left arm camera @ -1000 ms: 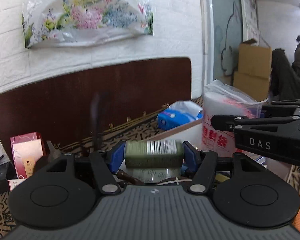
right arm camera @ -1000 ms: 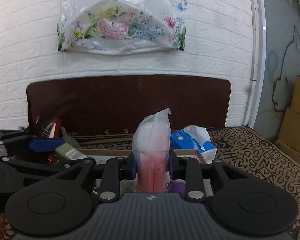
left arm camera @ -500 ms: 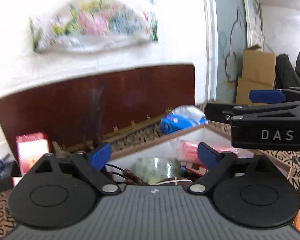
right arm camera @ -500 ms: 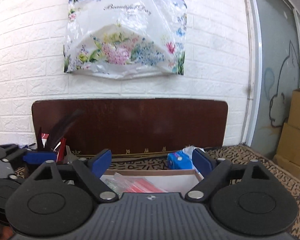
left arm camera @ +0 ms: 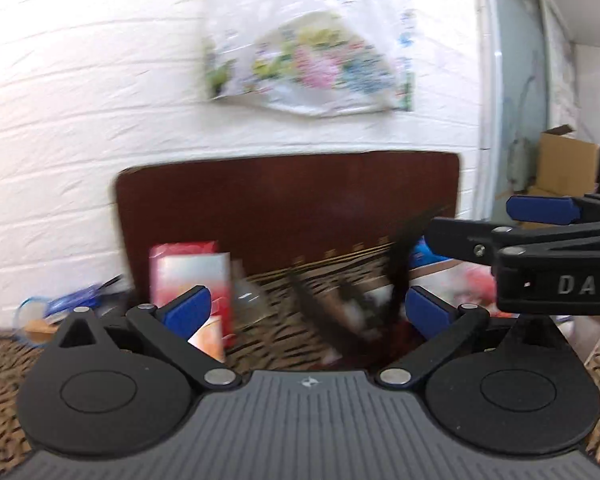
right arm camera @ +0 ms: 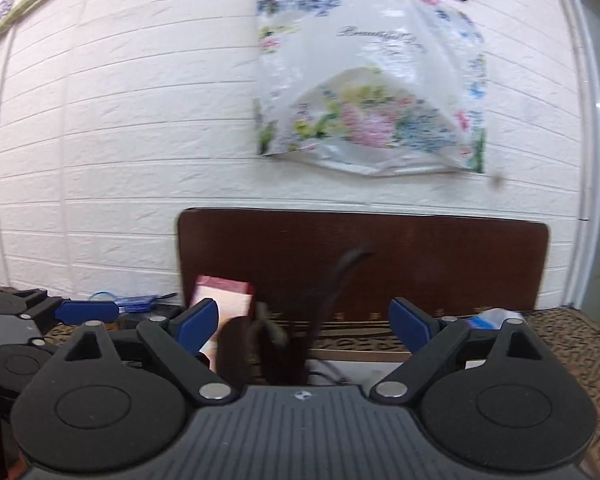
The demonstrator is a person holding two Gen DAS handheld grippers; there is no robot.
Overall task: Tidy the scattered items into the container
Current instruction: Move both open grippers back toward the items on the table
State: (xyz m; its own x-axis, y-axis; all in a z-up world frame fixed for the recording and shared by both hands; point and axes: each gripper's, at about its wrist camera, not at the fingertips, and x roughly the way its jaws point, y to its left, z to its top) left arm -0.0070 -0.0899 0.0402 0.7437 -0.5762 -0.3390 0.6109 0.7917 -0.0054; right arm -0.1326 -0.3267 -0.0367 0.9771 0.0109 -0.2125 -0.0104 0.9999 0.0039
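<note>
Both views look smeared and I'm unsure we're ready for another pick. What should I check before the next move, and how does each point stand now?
1. Left gripper jaws open and empty: ok.
2. Right gripper jaws open and empty: ok.
3. Next item chosen: the red-and-white rectangular carton stands ahead of the left gripper, outside the box: ok.
4. Picture sharp enough to aim: not ok, both views are motion-blurred.
5. Dark tangled object between the left jaws identified: cannot tell.
6. Grippers apart: ok, the right one sits off to the left gripper's right.

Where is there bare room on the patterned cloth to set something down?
Bare patterned cloth shows at the far right, beyond the blue packet. Crowded: the red box, the dark tangle and the container.
</note>
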